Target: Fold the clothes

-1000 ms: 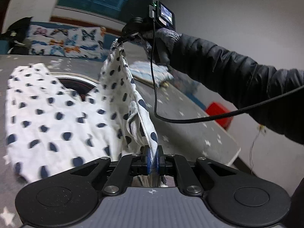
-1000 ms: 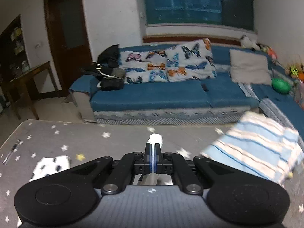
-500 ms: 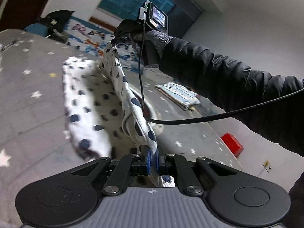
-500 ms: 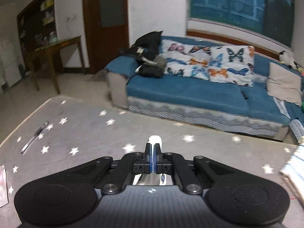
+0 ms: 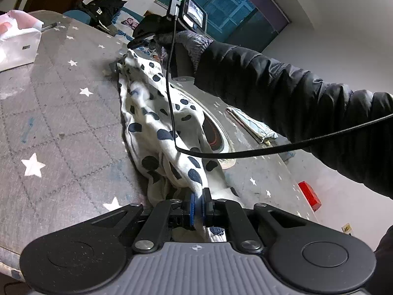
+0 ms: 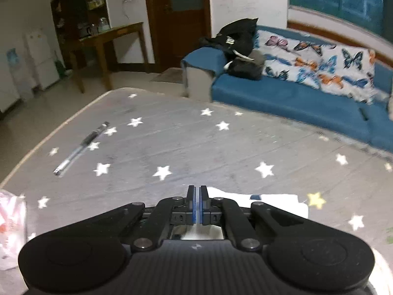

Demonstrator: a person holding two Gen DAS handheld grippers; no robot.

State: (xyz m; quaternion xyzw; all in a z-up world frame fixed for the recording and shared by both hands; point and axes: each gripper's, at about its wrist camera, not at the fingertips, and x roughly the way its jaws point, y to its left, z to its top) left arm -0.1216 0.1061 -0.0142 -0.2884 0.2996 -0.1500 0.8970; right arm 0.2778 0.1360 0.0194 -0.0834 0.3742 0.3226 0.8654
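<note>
A white garment with dark blue spots lies folded lengthwise in a long bunched strip on the grey star-print table. My left gripper is shut on its near corner, low over the table. My right gripper is shut on the far corner, held by a gloved hand in a black sleeve. In the right wrist view, my right gripper is shut, and the garment's white edge shows just under and right of it, on the table.
A white plastic bag sits at the table's far left; it also shows in the right wrist view. A pen lies near the table's left edge. A folded striped cloth lies at the right. A blue sofa stands beyond.
Both grippers swung the garment over to the left and lowered it; the raised edge now lies on the table as a narrow strip. The right gripper's view turned left, towards the pen.
</note>
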